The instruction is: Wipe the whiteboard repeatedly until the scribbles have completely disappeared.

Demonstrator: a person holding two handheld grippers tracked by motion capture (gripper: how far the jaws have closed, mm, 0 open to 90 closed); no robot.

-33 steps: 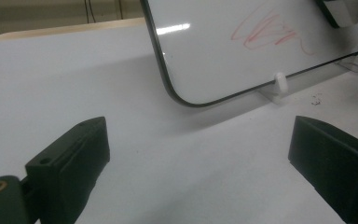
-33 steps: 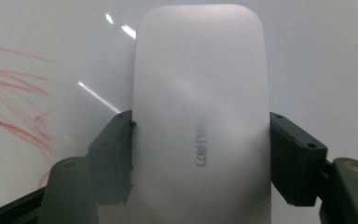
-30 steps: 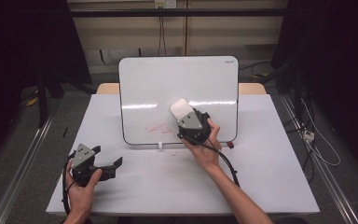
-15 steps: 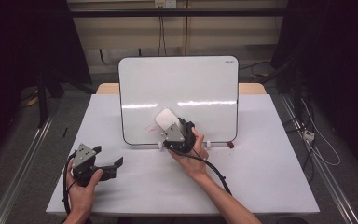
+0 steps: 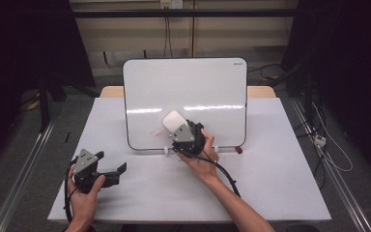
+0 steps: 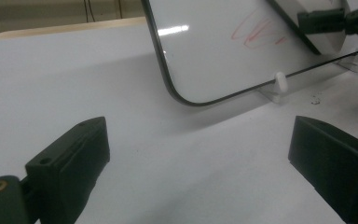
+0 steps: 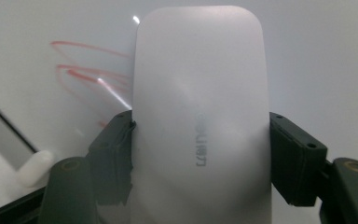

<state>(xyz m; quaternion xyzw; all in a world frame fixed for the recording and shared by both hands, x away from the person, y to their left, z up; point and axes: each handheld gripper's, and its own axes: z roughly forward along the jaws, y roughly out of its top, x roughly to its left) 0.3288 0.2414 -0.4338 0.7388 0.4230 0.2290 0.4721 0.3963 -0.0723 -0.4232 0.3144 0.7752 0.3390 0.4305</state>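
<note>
In the high view, the right gripper (image 5: 179, 130) grasps a white rounded plastic eraser (image 5: 173, 121) and holds it against the lower part of the upright white whiteboard with dark frame (image 5: 188, 87), just beside the red scribble marks (image 5: 154, 134). The left gripper (image 5: 113, 173) rests on the white table (image 5: 270, 183), well apart from the board.

In the left gripper view, its two jaws stand wide and released, with bare table between them.

In the right gripper view, both jaws press the sides of the eraser (image 7: 200, 116), and the red marks (image 7: 91, 70) lie to its left.
</note>
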